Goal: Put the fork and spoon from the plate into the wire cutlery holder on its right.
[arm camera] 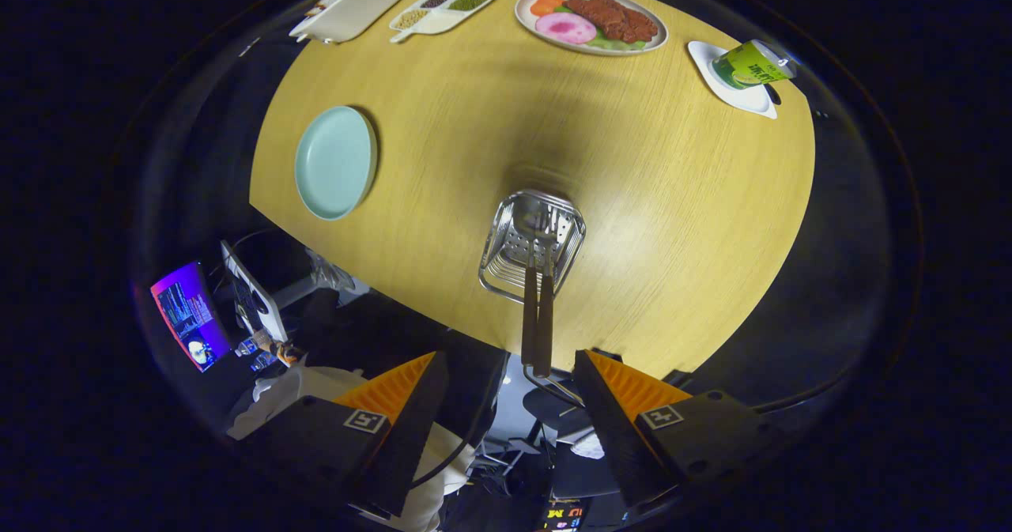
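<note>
From the gripper view, looking down from above, the gripper hangs with its jaws wide apart and nothing between them. Just ahead of the fingers stands the wire cutlery holder on the wooden counter. Two dark handles rise out of the holder toward the gap between the fingers: the spoon on one side and the fork touching beside it, though which head is which is hard to tell through the wire. The pale green plate lies well apart from the holder, bare. Beyond the holder, at the far side of the counter, sit a platter of food, a divided dish, a white tray, and a green can tilted on a white coaster.
</note>
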`<state>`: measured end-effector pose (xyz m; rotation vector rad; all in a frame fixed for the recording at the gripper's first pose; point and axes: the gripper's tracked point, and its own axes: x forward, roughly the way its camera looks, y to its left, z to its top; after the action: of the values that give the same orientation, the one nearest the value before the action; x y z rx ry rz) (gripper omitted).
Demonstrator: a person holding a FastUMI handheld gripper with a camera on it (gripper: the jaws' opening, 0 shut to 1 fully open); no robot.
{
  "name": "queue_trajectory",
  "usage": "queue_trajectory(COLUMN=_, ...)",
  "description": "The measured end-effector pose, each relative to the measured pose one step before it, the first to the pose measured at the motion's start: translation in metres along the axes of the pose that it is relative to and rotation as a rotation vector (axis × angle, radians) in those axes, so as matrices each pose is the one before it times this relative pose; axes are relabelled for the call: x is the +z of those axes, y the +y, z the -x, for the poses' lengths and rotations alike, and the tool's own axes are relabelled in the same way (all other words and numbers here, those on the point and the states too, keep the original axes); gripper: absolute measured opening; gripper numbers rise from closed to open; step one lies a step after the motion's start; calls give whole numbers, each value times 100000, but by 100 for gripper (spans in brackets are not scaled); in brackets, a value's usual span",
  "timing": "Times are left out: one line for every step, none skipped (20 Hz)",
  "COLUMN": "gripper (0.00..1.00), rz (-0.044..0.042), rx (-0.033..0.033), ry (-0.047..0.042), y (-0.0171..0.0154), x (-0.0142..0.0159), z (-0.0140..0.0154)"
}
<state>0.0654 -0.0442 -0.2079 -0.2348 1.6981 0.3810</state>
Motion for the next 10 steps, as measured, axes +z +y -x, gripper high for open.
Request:
queue_trajectory(gripper=99, rz=-717, rx=1090, ry=-5835, y=419, x=295, z=1283)
queue_trajectory(gripper=99, rz=-409, rx=977, ry=-6044, y=502, x=290, z=1274)
queue_trajectory(gripper=99, rz=-558, rx=941, ry=-6597, y=517, x=298, z=1398)
queue_trajectory(gripper=99, rz=-711, rx=104, ry=-7530, y=325, x=544, z=1306)
queue_trajectory(gripper=99, rz=-1624, rx=1005, ry=-7583, y=646, x=399, z=1310)
queue_trajectory(gripper=99, rz=-1630, rx=572, ry=-7426, y=480, x=536, z=1263)
queue_trajectory(gripper=99, rz=-2255, rx=-480, ry=-6011, y=266, x=226, z=1313)
queue_trajectory(gripper=99, rz=-2482, rx=-1633, ry=-7084, y=171, x=257, z=1222)
queue_trajectory(gripper=99, rz=108, rx=-315, ry=-6744, y=387, x=317, z=775)
queue_trajectory(gripper=99, rz=-503, rx=-482, ry=-5615, y=273, x=238, z=904)
